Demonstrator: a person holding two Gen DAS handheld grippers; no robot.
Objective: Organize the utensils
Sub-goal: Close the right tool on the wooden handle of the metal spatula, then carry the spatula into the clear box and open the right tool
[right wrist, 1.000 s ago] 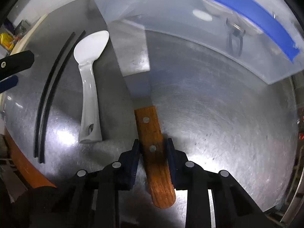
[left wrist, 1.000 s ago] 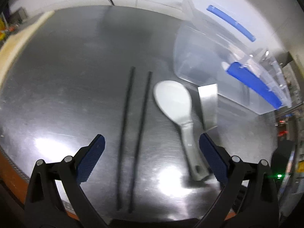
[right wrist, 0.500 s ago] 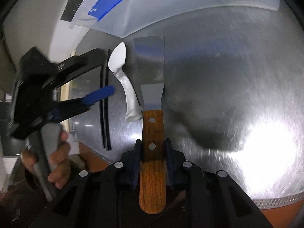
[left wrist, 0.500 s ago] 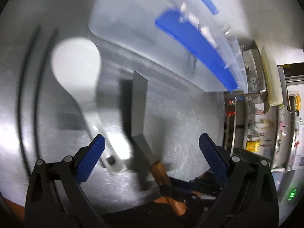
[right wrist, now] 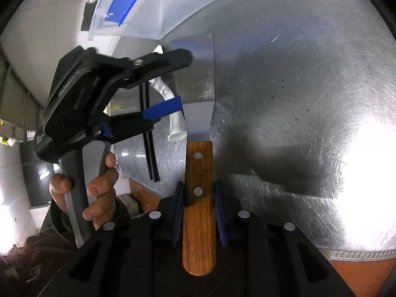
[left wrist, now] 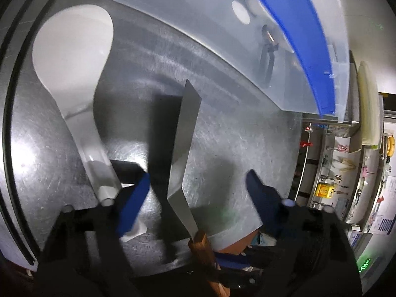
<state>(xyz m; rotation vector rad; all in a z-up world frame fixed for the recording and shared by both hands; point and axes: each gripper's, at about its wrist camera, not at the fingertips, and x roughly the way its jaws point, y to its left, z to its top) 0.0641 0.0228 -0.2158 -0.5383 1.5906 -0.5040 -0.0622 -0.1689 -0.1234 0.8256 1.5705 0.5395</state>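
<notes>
Utensils number four: my right gripper [right wrist: 199, 212] pinches one wood-handled spatula [right wrist: 198, 113] above the steel table [right wrist: 297, 99]; one white rice paddle [left wrist: 74, 57] and two black chopsticks [left wrist: 10, 94] lie leftward. My left gripper [left wrist: 198, 198], closing, straddles the blade untouched. Open steel rightward; no legible writing.

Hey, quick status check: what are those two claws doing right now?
Right claw shut on scraper handle. Left claw open around its blade, jaws just been closing, not gripping. White rice spoon lies close beside; clear bin beyond.
</notes>
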